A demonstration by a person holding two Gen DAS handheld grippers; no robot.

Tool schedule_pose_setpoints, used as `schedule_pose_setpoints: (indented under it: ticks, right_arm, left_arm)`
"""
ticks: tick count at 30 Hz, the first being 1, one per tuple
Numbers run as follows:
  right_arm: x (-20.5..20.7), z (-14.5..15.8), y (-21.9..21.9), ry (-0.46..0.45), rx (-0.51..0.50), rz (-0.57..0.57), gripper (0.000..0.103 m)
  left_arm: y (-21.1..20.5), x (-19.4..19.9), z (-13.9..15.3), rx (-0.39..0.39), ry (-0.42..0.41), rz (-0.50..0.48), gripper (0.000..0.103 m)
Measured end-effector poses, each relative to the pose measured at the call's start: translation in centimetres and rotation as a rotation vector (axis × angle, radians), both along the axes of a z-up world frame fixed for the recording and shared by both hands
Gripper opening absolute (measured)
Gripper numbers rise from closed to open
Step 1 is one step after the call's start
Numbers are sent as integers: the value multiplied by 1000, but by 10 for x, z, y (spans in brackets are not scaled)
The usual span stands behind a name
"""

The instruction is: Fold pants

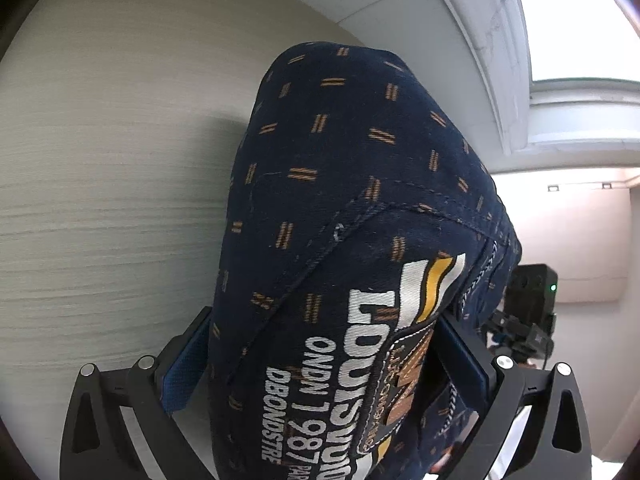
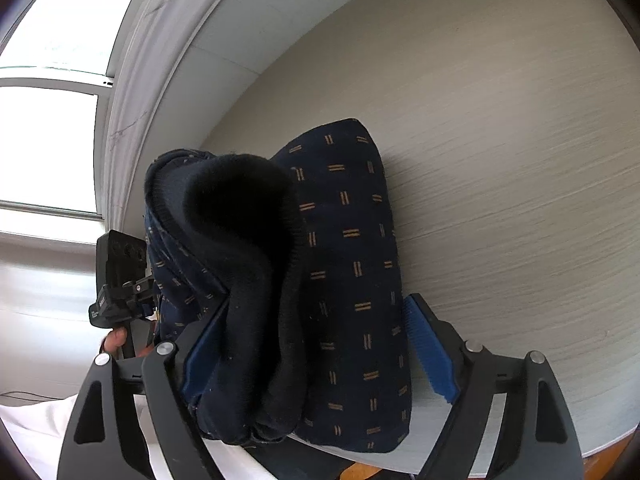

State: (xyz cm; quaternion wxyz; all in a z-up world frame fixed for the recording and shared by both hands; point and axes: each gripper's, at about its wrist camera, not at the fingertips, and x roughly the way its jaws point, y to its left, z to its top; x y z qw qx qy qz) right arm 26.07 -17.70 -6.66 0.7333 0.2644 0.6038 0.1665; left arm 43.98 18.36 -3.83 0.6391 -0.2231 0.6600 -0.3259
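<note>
Left gripper (image 1: pixel 324 364): nearest the lens and clamped on the pants (image 1: pixel 352 208), blue pads pressing the panel with white lettering and a yellow-striped patch.
Right gripper (image 2: pixel 316 356): its near-left pad is against the ribbed dark waistband (image 2: pixel 240 264), but the right pad stands clear of the cloth, so I cannot tell whether it is truly pinching.
Pants, position: lifted up in the air, bunched between both tools, navy with small orange dashes, hanging in front of the beige wall (image 1: pixel 120 160).
Folding advice: looks like a carrying or aligning stage; keep both grips level and pulled gently apart so the cloth drapes flat, and match edges before lowering.
Risk: thick waistband could slip from a loose pinch.
Far right: window (image 1: pixel 580 20), very bright.
</note>
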Motion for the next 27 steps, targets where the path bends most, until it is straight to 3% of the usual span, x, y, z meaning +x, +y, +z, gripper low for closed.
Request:
schedule_pose_setpoints:
  ticks: [10, 18, 20, 24, 27]
  right_arm:
    - [6, -2, 6, 8, 19, 24, 82]
    - [10, 0, 14, -1, 17, 54, 64]
    - [10, -1, 15, -15, 9, 53, 66]
    - [14, -9, 14, -15, 14, 43, 81]
    - [14, -16, 13, -14, 66, 28, 81]
  left_arm:
    - [-5, -5, 5, 3, -30, -9, 103]
    - [-10, -14, 14, 14, -61, 1, 89]
    - [-9, -16, 14, 11, -64, 10, 88]
    - [-5, -18, 11, -9, -53, 20, 86]
    - [-2, -20, 10, -8, -47, 25, 85]
